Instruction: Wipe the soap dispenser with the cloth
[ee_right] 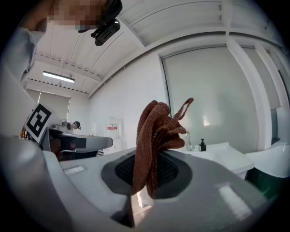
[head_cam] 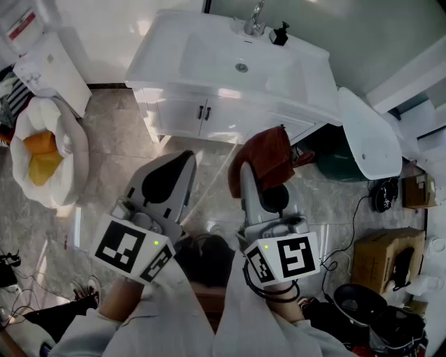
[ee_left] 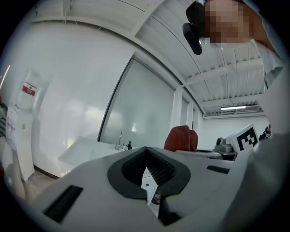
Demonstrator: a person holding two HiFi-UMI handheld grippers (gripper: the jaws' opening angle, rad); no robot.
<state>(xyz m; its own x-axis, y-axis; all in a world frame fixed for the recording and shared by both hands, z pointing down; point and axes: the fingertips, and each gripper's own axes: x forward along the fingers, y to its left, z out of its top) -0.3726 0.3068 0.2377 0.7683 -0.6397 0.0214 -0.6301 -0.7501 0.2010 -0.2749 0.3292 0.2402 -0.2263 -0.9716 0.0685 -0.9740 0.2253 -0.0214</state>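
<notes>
Right hand-held gripper (ee_right: pixel 144 180) clamps cloth (ee_right: pixel 154 131) (rust-brown).

I see a white vanity top (head_cam: pixel 160 49) with a basin sunk in it. At its back edge stand a faucet (head_cam: pixel 254 19) and, just beside it, a black soap dispenser (head_cam: pixel 280 33). The top sits on a white cabinet (head_cam: pixel 202 111), which stands on a marble-look floor (head_cam: pixel 118 132). On the floor, left: a white basket (head_cam: pixel 75 150) with orange contents. On the floor, right: a dark green bin (head_cam: pixel 345 166), a cardboard box (head_cam: pixel 376 252), and loose cables (head_cam: pixel 352 222).
</notes>
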